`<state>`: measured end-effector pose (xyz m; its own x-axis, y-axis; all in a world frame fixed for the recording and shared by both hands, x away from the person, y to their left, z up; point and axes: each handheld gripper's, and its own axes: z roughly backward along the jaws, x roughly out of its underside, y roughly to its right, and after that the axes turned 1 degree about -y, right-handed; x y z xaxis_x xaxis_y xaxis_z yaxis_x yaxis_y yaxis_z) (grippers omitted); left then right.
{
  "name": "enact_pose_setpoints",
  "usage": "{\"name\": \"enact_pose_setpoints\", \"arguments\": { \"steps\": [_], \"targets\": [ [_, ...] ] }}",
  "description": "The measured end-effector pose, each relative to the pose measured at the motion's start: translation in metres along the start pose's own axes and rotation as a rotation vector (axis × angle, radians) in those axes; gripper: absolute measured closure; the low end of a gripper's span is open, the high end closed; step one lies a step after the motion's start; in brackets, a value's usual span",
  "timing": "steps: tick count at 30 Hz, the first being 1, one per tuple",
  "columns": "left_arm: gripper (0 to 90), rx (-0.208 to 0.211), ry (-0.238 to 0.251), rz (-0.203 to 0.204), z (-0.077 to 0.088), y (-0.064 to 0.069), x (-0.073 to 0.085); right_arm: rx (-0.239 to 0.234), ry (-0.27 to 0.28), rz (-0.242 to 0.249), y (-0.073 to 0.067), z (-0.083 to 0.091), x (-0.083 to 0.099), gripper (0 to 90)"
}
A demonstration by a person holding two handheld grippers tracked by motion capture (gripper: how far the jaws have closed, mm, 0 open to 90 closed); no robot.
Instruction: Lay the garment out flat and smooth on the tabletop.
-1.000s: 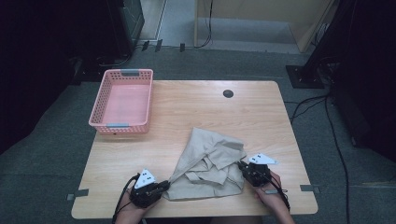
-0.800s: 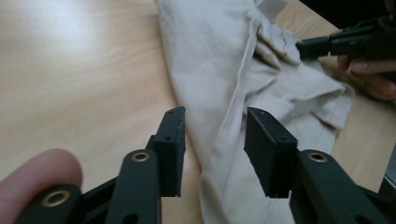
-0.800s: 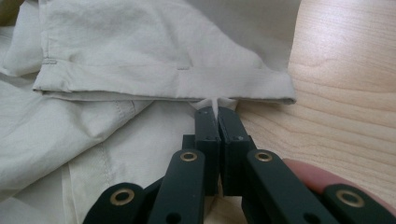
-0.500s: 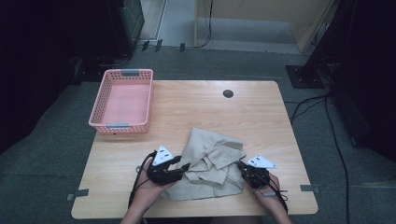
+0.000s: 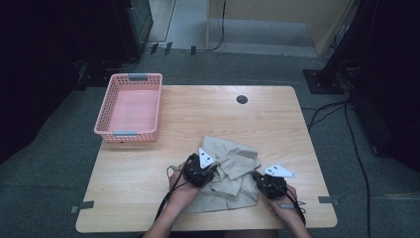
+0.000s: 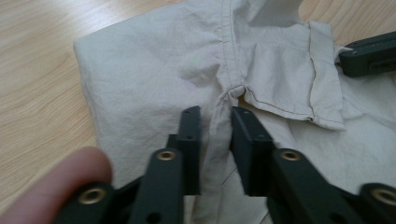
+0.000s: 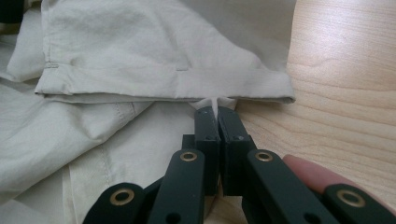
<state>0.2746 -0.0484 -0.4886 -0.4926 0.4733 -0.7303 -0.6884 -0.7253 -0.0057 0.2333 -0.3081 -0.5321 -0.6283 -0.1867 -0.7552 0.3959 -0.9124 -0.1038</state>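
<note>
**Both hands on the beige garment at the near edge**

My forearms came in from the near side of the wooden table (image 5: 148,178). My left hand (image 5: 182,191) had reached in over the garment's near left part, carrying the left gripper (image 5: 202,171) angled away from me and toward my right. My right hand (image 5: 285,208) sat low by the near right edge, with the right gripper (image 5: 265,183) turned inward toward my left, so the two tools faced each other across the cloth.

In the left gripper view, my left jaws stood a narrow way apart with a raised ridge of cloth running up between them along a stitched seam; I could not tell whether the pads were pressing it. In the right gripper view, my right jaws were pressed nearly together, pinching a small tuck of fabric just below a folded hem, with bare wood beside them.

The beige garment (image 5: 233,171) lay rumpled in the near middle of the table, between my hands, its longer run going from near left to far right. A pink basket (image 5: 130,106) stood well apart at the far left.
</note>
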Motion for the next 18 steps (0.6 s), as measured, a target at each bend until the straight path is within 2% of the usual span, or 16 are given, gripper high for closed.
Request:
{"name": "enact_pose_setpoints", "arguments": {
  "steps": [3,6,8,12,18],
  "targets": [
    [87.9,-0.003,0.022,-0.006,0.005,-0.003,0.001,0.001,0.000,0.000,0.000,0.000,0.000,88.7],
    [89.5,-0.008,0.060,0.036,0.014,-0.013,0.002,0.004,0.001,0.005,-0.001,0.000,0.000,88.7],
    [89.7,-0.017,0.089,0.073,0.021,-0.021,0.004,0.003,0.000,0.003,-0.001,0.000,0.000,88.7],
    [89.8,-0.046,0.140,0.162,0.038,-0.046,0.012,0.005,0.002,0.008,-0.001,0.000,0.000,88.7],
    [89.7,-0.082,0.162,0.284,0.057,-0.084,0.036,0.005,0.002,0.008,-0.001,0.000,0.000,88.8]
  ]
}}
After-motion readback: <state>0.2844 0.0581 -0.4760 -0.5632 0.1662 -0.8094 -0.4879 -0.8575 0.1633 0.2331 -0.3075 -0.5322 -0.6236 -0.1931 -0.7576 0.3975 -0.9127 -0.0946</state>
